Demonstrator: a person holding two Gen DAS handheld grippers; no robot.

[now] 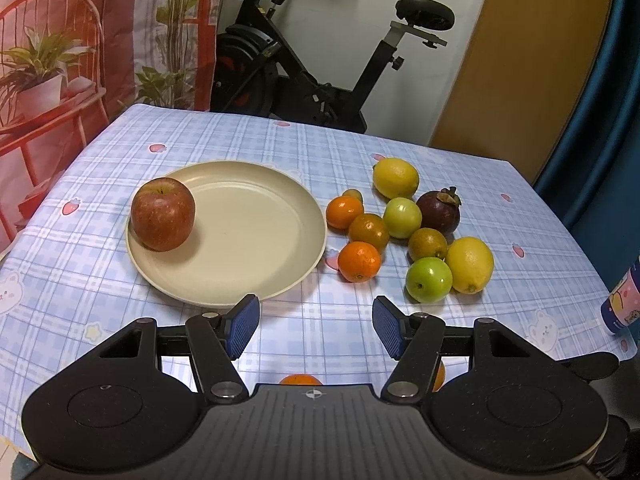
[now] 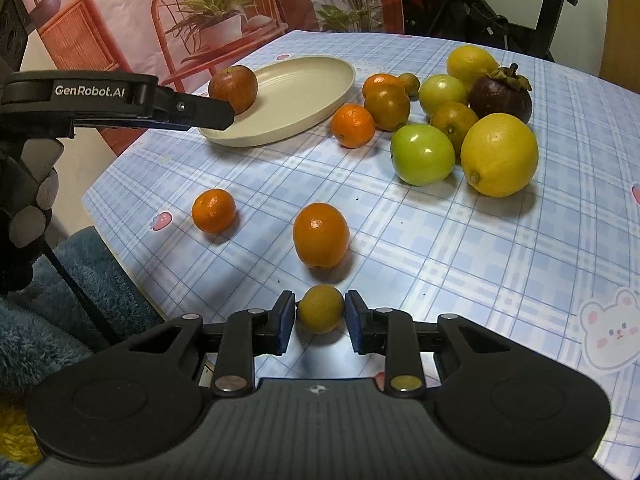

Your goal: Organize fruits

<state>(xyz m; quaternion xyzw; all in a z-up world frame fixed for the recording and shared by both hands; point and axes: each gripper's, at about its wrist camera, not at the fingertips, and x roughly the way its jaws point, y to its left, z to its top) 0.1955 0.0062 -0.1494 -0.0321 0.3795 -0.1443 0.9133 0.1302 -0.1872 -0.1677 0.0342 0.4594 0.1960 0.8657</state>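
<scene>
One small yellow-brown fruit (image 2: 320, 309) sits at the table's (image 2: 460, 264) near edge, pinched between the right gripper (image 2: 319, 316) pads – prob. for carrying to the plate (image 2: 316, 80) at 11 o'clock, w/ the apple (image 2: 233, 88) on it. Left gripper (image 1: 316, 326) hangs half-spread, holding nothing – likely waiting its turn.

Open tablecloth (image 1: 304, 320) before the plate (image 1: 256, 284) (fruit cluster (image 1: 416, 232) crowding its right side).
</scene>
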